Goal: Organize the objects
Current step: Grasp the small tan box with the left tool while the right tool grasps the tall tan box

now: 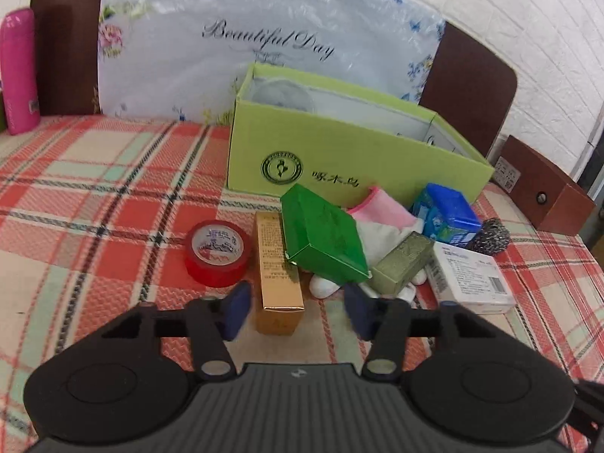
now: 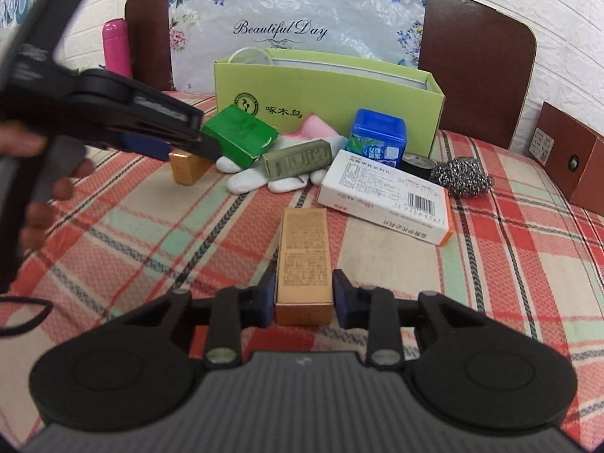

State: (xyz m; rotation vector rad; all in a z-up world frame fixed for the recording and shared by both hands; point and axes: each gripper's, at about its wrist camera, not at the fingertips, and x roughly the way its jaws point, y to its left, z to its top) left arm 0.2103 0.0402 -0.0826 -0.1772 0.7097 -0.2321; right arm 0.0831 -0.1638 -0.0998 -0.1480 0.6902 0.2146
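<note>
Two gold cartons lie on the plaid cloth. In the right wrist view, one gold carton (image 2: pixel 304 264) points away from me, and my right gripper (image 2: pixel 304 294) is shut on its near end, both blue pads pressed against its sides. In the left wrist view, the other gold carton (image 1: pixel 279 283) lies between the fingers of my left gripper (image 1: pixel 298 307). These stand open around it, with a clear gap on the right side. Behind both stands the open lime-green box (image 1: pixel 339 151), the same lime-green box (image 2: pixel 328 87) in the right wrist view.
A pile lies before the box: red tape roll (image 1: pixel 217 253), green carton (image 1: pixel 324 234), olive carton (image 1: pixel 402 264), blue pack (image 1: pixel 445 215), white carton (image 2: pixel 385 192), steel scourer (image 2: pixel 462 177), white gloves (image 2: pixel 245 181). A pink bottle (image 2: pixel 117 49) stands at the back left. A brown box (image 2: pixel 570 158) sits at the right.
</note>
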